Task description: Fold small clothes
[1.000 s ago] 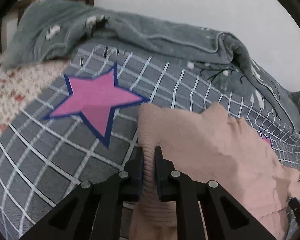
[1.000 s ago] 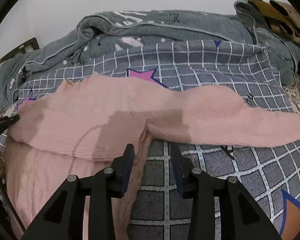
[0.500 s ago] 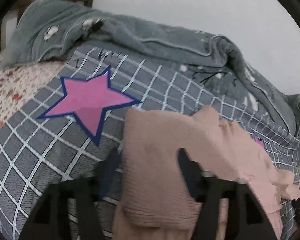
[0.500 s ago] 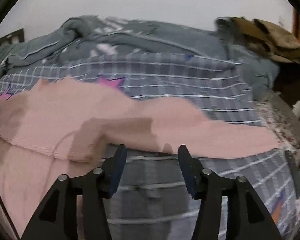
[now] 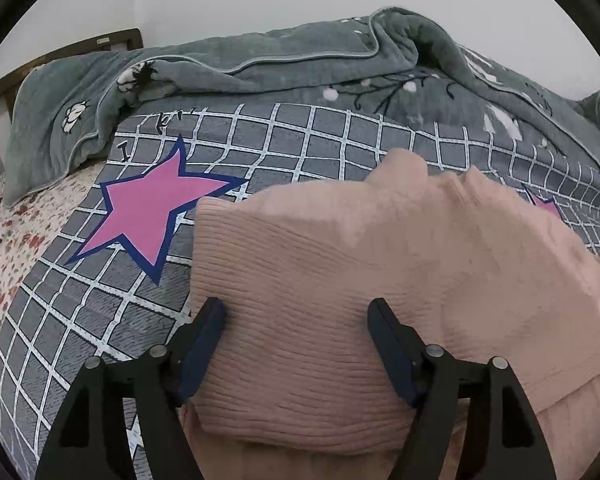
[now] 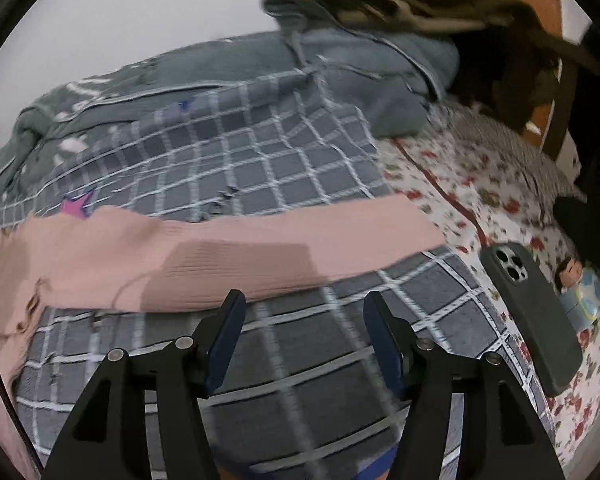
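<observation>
The grey checked bedspread with pink stars [image 5: 100, 320] serves as the work surface, and the pale pink ribbed knit garment [image 5: 340, 280] lies spread on it, just right of the big pink star [image 5: 148, 216] in the left wrist view. The near part of the garment looks doubled over into a thick rounded fold, so I judge that one fold is made on that side. In the right wrist view a long pink sleeve [image 6: 280, 236] stretches flat across the bedspread toward its flowered edge, not yet folded in; that and any final halving seem left to do. The left gripper [image 5: 296, 324] has just been opening, fingers apart above the fold, gripping nothing. The right gripper [image 6: 304, 312] has also been opening, fingers apart over bare bedspread below the sleeve, empty.
</observation>
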`<move>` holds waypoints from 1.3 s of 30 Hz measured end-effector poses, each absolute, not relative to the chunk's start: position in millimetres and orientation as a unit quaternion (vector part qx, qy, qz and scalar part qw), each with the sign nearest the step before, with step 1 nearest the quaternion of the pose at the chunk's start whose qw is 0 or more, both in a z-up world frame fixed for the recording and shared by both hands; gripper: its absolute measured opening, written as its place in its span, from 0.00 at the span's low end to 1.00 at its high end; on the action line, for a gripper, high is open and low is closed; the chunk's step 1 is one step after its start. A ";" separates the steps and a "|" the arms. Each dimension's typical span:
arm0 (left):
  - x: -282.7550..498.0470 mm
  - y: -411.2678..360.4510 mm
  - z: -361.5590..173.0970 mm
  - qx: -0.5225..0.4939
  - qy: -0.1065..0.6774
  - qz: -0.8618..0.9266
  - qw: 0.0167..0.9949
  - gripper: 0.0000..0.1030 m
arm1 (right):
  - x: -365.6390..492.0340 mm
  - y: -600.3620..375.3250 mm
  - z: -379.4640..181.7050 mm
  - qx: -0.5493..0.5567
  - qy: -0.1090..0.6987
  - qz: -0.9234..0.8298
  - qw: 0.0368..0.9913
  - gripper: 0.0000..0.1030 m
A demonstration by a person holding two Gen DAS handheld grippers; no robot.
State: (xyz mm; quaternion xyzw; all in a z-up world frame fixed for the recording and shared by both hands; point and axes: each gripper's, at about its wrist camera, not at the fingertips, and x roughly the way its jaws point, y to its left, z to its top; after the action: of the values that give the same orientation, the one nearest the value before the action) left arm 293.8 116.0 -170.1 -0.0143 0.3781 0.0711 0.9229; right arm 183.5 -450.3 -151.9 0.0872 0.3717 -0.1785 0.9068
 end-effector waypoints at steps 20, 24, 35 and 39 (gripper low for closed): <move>297.9 117.5 -172.5 -0.021 0.383 0.068 0.921 0.77 | 219.2 -513.1 -170.7 0.176 0.385 -0.167 0.891 0.61; 298.0 117.3 -172.1 -0.021 0.383 0.068 0.921 0.77 | 226.3 -519.5 -170.5 0.173 0.388 -0.177 0.888 0.52; 294.0 125.3 -165.4 -0.049 0.378 0.059 0.922 0.77 | 221.5 -494.6 -118.2 0.117 0.331 -0.213 0.912 0.06; 288.6 141.1 -158.5 -0.097 0.371 0.043 0.923 0.77 | 221.9 -454.5 -77.4 0.082 0.302 -0.207 0.927 0.06</move>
State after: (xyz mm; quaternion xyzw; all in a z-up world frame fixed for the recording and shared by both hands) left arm 288.6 141.1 -158.5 -0.0969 0.3710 0.0435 0.9225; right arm 221.9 -454.5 -77.4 0.0821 0.3018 -0.2074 0.9269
